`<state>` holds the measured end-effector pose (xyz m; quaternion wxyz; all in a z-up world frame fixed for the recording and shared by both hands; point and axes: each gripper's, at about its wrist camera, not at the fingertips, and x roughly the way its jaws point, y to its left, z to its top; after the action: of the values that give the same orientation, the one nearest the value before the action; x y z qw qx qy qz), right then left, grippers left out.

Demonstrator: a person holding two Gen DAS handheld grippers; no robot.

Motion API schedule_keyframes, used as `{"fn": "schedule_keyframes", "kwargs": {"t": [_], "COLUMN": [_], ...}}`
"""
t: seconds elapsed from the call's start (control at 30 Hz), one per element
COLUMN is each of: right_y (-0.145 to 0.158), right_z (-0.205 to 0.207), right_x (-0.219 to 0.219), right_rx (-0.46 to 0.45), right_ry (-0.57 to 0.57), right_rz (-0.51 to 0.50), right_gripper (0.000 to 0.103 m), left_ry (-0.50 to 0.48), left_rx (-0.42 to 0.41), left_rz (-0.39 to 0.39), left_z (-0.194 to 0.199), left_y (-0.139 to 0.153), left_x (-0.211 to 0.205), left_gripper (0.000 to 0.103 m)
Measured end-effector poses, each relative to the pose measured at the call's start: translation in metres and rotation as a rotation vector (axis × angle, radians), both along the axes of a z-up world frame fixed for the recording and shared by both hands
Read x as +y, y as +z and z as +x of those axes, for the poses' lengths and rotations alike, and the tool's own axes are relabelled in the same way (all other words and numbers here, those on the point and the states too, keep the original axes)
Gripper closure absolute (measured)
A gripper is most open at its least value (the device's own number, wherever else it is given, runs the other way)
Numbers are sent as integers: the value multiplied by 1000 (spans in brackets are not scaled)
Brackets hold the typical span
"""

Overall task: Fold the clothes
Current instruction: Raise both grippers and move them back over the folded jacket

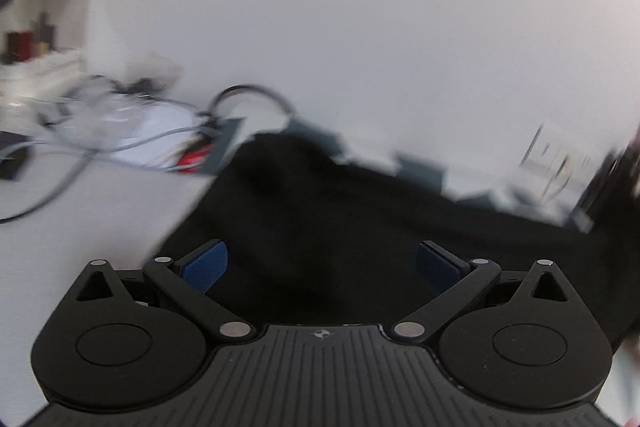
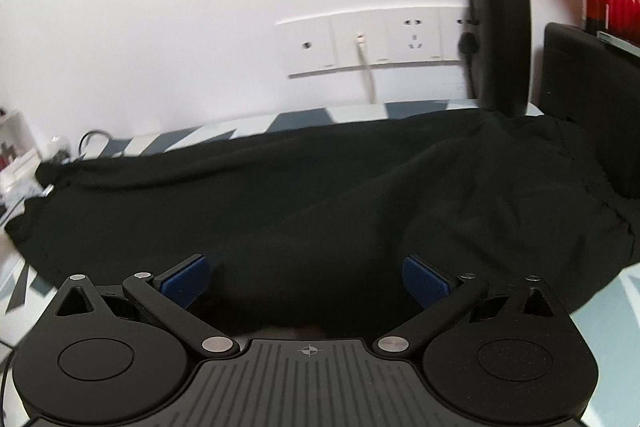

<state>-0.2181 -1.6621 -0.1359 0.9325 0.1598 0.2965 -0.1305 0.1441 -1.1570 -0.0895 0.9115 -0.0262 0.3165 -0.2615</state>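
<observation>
Now we are hovering both tongs, left (image 1: 322,265) and right (image 2: 306,281), wide open and empty over the black garment (image 2: 320,195); next, we judge, comes gripping an edge.

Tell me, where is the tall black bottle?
In the right wrist view, the black bottle stands upright at the upper right, against the wall by the sockets, just behind the black garment.

A table (image 2: 624,291) with a grey-and-white geometric pattern is carrying a black garment (image 2: 320,195) spreading across it. A tall black bottle (image 2: 502,31) is standing at the far edge, and a tangle of cables (image 1: 120,131) is lying at the left end
</observation>
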Motion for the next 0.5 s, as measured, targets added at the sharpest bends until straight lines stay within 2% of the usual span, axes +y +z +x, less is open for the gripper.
{"fn": "schedule_keyframes", "kwargs": {"t": [0.17, 0.27, 0.4, 0.5], "right_y": [-12, -18, -23, -30], "right_z": [-7, -7, -9, -6], "right_x": [23, 32, 44, 50], "right_rx": [15, 30, 46, 77], "right_ry": [27, 11, -10, -20], "right_rz": [1, 17, 32, 3], "right_gripper": [1, 1, 1, 1], "left_ry": [-10, -17, 0, 23], "left_rx": [21, 66, 87, 112], "left_rz": [127, 147, 73, -21], "left_z": [-16, -11, 3, 15], "left_y": [-22, -35, -42, -43], "left_x": [24, 22, 24, 26], "left_gripper": [0, 0, 0, 0]}}
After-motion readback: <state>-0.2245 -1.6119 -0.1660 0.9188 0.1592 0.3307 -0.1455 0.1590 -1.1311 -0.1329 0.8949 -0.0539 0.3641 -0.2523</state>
